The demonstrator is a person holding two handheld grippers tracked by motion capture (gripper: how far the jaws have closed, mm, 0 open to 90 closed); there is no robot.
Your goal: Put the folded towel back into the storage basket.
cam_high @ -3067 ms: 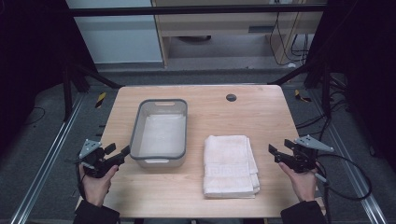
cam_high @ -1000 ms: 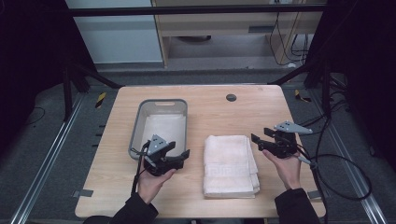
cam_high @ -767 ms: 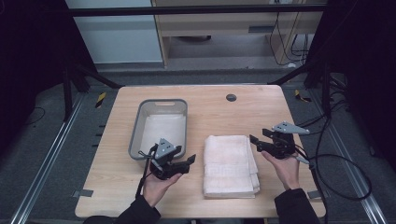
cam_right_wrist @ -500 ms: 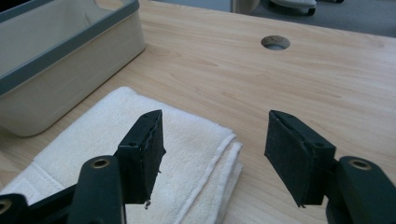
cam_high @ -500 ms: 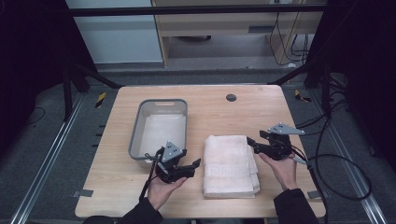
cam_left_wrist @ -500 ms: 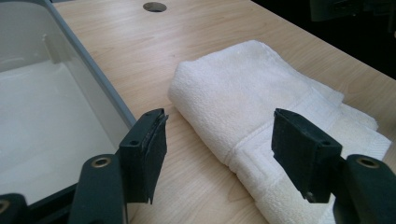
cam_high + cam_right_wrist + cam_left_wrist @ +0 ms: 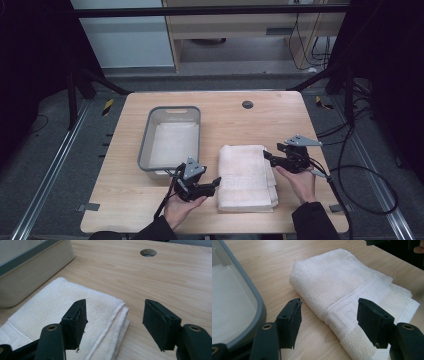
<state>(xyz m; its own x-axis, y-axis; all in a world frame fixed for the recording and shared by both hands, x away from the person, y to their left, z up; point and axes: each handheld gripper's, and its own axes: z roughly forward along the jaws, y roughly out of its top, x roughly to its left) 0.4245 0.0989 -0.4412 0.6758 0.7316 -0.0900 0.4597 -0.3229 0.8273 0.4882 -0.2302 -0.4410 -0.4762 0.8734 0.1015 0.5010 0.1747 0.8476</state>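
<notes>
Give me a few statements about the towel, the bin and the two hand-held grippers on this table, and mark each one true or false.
1. The folded white towel lies on the table beside the grey bin. True.
2. The left hand-held gripper is clamped on the towel. False: its jaws stand open at the towel's near left edge, pressing nothing.
3. The right hand-held gripper has open jaws at the towel's right edge. True.
4. The towel sits inside the bin. False: it lies on the tabletop, to the bin's right.
5. A round hole shows in the tabletop beyond the towel. True.
</notes>
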